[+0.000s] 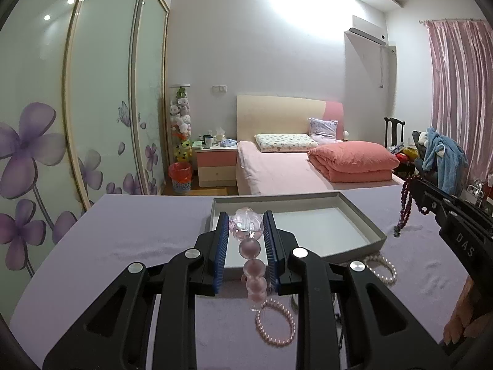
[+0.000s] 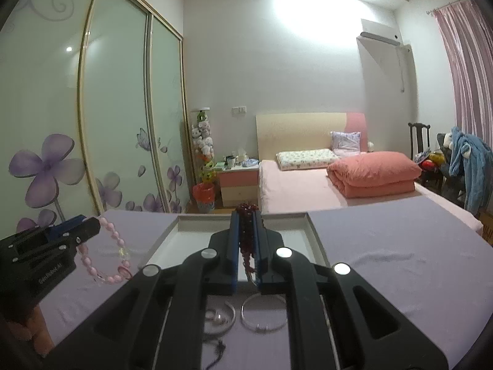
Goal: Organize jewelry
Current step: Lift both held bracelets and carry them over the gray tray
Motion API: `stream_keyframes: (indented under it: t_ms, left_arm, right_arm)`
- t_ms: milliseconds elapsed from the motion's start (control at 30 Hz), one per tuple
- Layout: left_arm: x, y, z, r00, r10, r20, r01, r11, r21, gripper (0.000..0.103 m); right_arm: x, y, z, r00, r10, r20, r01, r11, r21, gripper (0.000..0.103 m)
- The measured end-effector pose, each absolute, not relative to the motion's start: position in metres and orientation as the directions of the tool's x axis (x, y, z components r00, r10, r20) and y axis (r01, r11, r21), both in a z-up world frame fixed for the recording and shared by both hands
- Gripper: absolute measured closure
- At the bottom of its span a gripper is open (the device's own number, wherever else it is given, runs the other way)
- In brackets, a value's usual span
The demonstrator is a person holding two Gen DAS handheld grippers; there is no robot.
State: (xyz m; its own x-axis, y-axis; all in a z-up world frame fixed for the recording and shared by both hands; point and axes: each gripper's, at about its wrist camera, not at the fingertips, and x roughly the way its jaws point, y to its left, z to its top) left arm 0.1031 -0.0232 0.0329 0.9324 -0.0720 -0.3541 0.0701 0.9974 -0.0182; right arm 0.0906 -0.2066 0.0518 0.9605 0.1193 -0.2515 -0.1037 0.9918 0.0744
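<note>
Pink bead bracelet (image 1: 250,259) clamped between left tool (image 1: 246,219) fingers.

Jewelry held above a cloth-covered table, with a tray set at its far side.

A bead bracelet (image 1: 248,252) is clamped in the left gripper (image 1: 246,225) before the tray (image 1: 377,234), above a pearl bracelet (image 1: 275,323) lying on the table (image 1: 123,240). A second pearl bracelet (image 1: 383,268) lies just right of the tray's near corner. A bead strand (image 2: 246,231) is pinched in the right gripper (image 2: 246,215); two bangles (image 2: 263,311) lie side by side beneath it.
</note>
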Motion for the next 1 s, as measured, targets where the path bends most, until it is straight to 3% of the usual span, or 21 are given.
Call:
stream_keyframes:
  t_ms: [433, 1000]
  left_arm:
    - [0.159, -0.039, 0.031, 0.932, -0.094, -0.351, 0.087, 0.996, -0.035, 0.079]
    - [0.236, -0.051, -0.013, 0.869, -0.126, -0.479, 0.105, 0.992, -0.07, 0.079]
  right_arm:
    - [0.165, -0.209, 0.047, 0.957, 0.105, -0.27, -0.083, 0.992, 0.094, 0.094]
    - [0.283, -0.218, -0.019, 0.842, 0.15, -0.518, -0.049, 0.978, 0.204, 0.094]
